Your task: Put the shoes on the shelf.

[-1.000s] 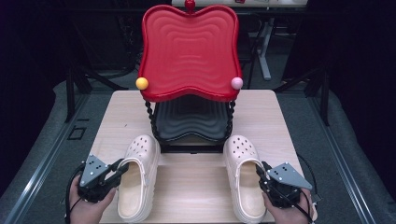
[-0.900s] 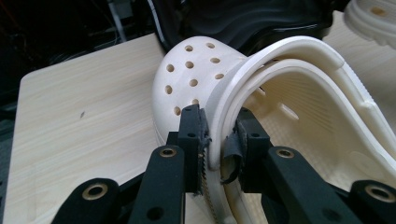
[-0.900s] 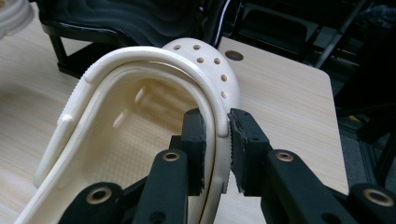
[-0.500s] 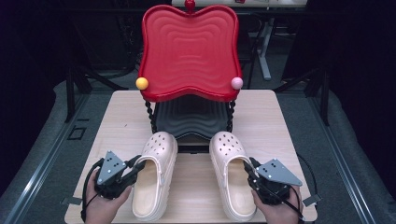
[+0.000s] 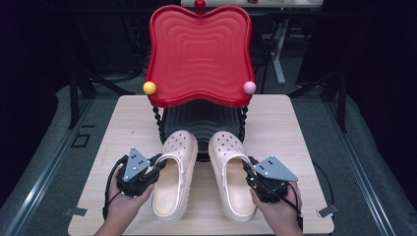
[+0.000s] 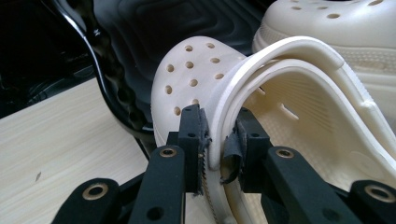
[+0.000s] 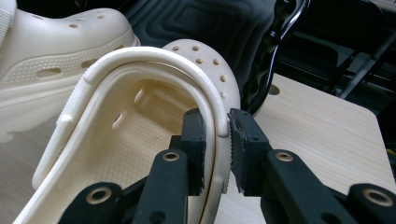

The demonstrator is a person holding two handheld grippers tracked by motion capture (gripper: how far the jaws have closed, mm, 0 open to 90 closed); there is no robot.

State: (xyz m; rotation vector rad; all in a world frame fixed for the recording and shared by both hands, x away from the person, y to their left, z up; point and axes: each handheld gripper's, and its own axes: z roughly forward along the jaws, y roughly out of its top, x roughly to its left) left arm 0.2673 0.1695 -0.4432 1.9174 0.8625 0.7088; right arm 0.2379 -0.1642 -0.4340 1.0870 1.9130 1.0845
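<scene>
Two cream clogs lie side by side on the wooden table, just in front of the red two-tier rack; the left clog sits just right of the left gripper, whose jaws are clamped on its outer side wall, one pad outside and the other inside the opening; the right clog sits just left of the right gripper, which grips that shoe's outer rim in the same way, the wall pinched between its pads; each shoe's long axis runs from the person toward the rack, perforated toes pointing away at the rack's dark lower shelf, heels toward the table's near edge; the two toes lean slightly toward each other, close but apart.
</scene>
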